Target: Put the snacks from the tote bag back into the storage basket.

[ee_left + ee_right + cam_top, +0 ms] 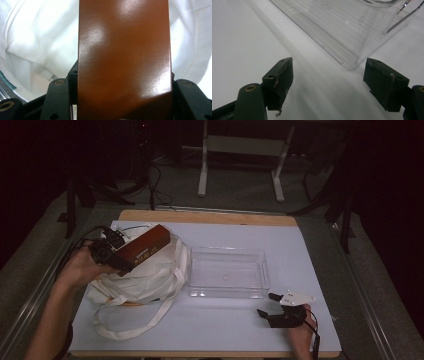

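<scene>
1. The left gripper is holding a long, glossy reddish-brown rectangular box above the crumpled white cloth tote bag, its fingers pressing against the box's two long sides.
2. In the left gripper view, the box is running up between the black fingers, with the white bag fabric lying behind it.
3. The box appears to be clear of the bag's mouth, though whether its far end is touching the fabric is hard to tell from the high view.
4. The clear rectangular plastic tray is sitting empty on the white counter, just beside the bag on its right.
5. The right gripper is resting on the counter near the tray's front right corner, its fingers spread apart and gripping nothing; the tray's corner is lying just ahead of them.
6. Judging by this, the work is partway along: the box is coming out of the bag, and carrying it across and setting it into the tray is likely remaining.
</scene>
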Available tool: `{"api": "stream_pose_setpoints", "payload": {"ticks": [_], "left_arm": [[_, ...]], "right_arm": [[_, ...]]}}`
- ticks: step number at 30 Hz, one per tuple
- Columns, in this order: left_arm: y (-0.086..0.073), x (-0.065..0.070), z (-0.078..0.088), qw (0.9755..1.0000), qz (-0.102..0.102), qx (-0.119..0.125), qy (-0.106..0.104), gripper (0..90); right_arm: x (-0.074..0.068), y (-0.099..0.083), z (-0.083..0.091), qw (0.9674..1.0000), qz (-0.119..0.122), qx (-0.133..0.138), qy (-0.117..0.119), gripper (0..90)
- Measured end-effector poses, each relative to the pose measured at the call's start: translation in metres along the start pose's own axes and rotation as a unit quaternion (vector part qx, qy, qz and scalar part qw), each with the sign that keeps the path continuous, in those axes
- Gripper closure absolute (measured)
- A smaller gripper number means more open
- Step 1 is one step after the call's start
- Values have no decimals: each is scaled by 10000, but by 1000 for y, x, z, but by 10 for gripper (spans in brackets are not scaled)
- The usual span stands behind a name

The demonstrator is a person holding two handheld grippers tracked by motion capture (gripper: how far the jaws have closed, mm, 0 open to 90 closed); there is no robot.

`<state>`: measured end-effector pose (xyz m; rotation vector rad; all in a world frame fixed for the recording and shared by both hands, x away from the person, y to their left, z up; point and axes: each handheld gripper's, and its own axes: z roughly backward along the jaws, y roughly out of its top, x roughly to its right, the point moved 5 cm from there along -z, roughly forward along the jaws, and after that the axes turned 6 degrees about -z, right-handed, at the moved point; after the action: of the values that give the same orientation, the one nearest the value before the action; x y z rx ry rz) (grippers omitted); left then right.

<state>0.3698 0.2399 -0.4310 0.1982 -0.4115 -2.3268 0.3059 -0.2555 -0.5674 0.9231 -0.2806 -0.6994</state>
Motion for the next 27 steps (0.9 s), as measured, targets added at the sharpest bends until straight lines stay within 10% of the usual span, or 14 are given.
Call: {"api": "stream_pose_setpoints", "payload": {"ticks": [27], "left_arm": [[25, 23, 12, 9979, -627, 128, -51, 437]], "right_arm": [[0, 0, 0, 10000, 7, -7, 4, 238]]}}
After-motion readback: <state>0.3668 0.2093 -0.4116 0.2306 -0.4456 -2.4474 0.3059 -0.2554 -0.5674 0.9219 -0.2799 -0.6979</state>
